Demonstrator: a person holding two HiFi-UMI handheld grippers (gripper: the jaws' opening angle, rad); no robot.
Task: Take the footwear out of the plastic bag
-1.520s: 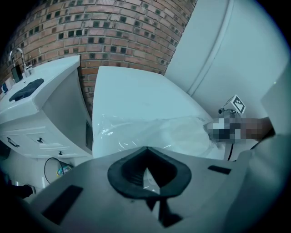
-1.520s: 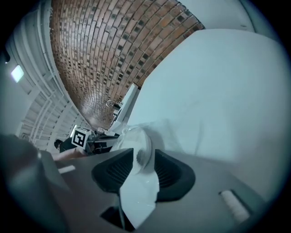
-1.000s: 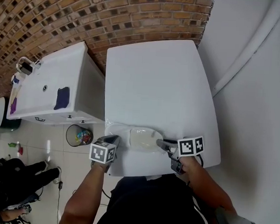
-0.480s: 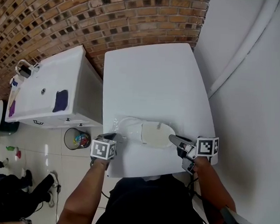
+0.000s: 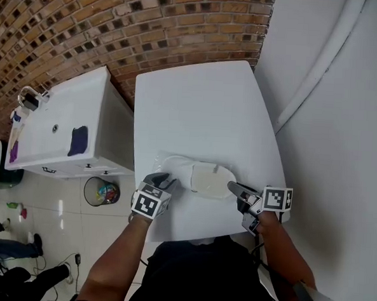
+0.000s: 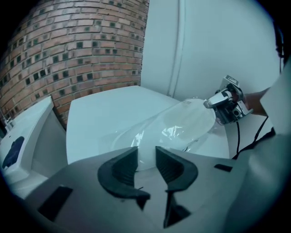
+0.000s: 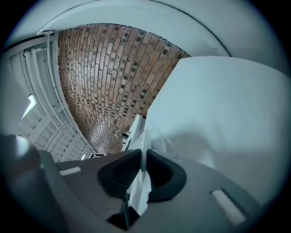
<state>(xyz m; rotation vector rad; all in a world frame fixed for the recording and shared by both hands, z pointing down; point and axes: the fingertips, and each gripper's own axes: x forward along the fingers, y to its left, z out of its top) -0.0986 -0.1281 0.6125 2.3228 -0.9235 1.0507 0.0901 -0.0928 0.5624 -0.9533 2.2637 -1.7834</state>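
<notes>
The plastic bag [image 5: 173, 167] lies on the white table [image 5: 197, 109], and the white footwear [image 5: 210, 180] is inside it. The left gripper [image 5: 164, 179] has just been opening, and its jaws stand apart at the bag's left end, holding nothing. The right gripper [image 5: 233, 187] has just closed its jaws and pinches the bag's right end.

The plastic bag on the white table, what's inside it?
A pale, off-white piece of footwear shows through the clear plastic bag, lying toward its right end in the head view. Its underside, and whether a second piece lies beneath it, is covered and cannot be told.
</notes>
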